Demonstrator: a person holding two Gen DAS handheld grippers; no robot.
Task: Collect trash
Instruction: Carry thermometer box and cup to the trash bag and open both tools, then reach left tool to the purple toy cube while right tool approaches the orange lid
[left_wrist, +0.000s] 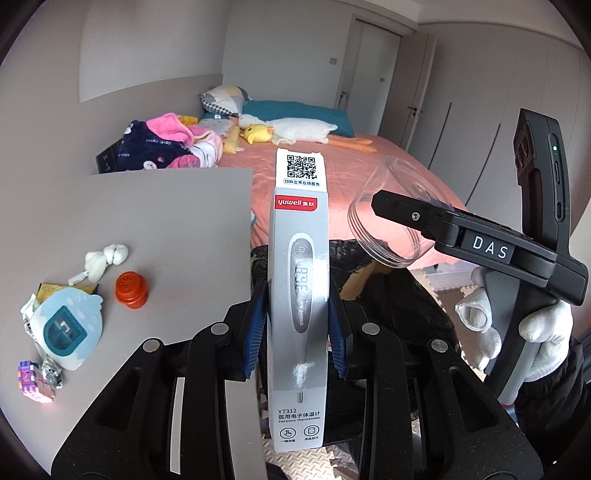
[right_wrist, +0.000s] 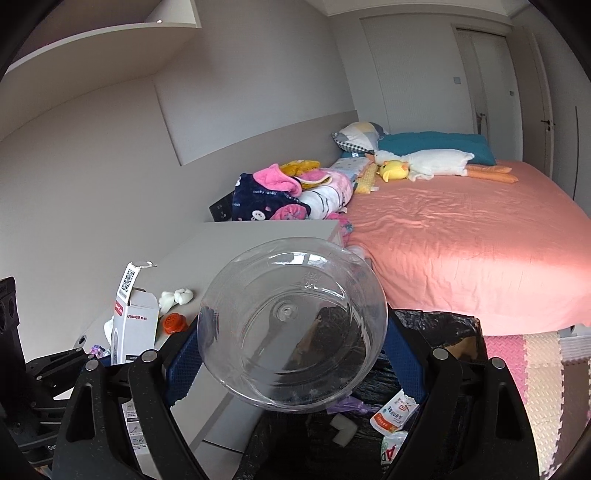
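- The left gripper (left_wrist: 297, 325) is clamped on a tall grey-and-white thermometer box (left_wrist: 300, 295), its blue pads (left_wrist: 255, 328) pressing the narrow sides; the box stands upright in the centre of the left wrist view, its torn flap uppermost.
- The grip sits at the box's middle, probably so the light carton does not swing while carried.
- The right gripper (right_wrist: 291, 354) holds a clear plastic jar (right_wrist: 291, 332) with its jaws spread wide around the body; the jar's base faces the camera at the centre of the right wrist view.
- In the left wrist view the same jar shows at centre right, its threaded mouth tilted toward the lower left, above a black trash bag (left_wrist: 369, 280).
- That bag (right_wrist: 443, 332) lies open at the lower right of the right wrist view, with packets and a white scrap already inside; it stands between the grey table (left_wrist: 147, 229) and the pink bed (right_wrist: 461, 251), where both hands can reach it.
- Both items appear to be headed for the bag, neither yet released.
- More clutter waits at the left of the left wrist view: an orange cap (left_wrist: 131, 290), a white wad (left_wrist: 105, 258), a blue-and-white card (left_wrist: 66, 328) and a small purple block (left_wrist: 31, 380).
- A white-gloved hand (left_wrist: 532, 328) grips the right tool's handle at the right edge.
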